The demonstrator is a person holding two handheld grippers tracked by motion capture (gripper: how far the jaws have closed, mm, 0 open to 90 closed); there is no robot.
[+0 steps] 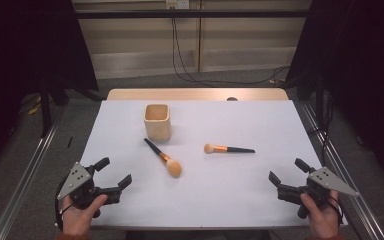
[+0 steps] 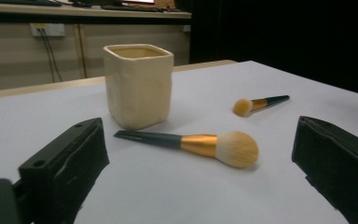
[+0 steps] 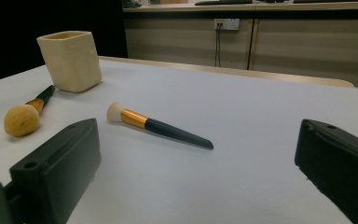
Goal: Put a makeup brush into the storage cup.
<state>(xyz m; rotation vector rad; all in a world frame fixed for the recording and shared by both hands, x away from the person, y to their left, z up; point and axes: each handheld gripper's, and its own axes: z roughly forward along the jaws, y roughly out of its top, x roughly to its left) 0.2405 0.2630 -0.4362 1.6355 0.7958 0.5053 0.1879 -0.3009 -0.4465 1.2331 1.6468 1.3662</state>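
Lying ahead of left claw (image 1: 115,173): large brush (image 1: 163,157) | both claws apart, empty | right claw (image 1: 286,177)

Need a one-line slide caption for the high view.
Both open grippers, left and right, wait at the table's near edge before two makeup brushes and a cream cup.
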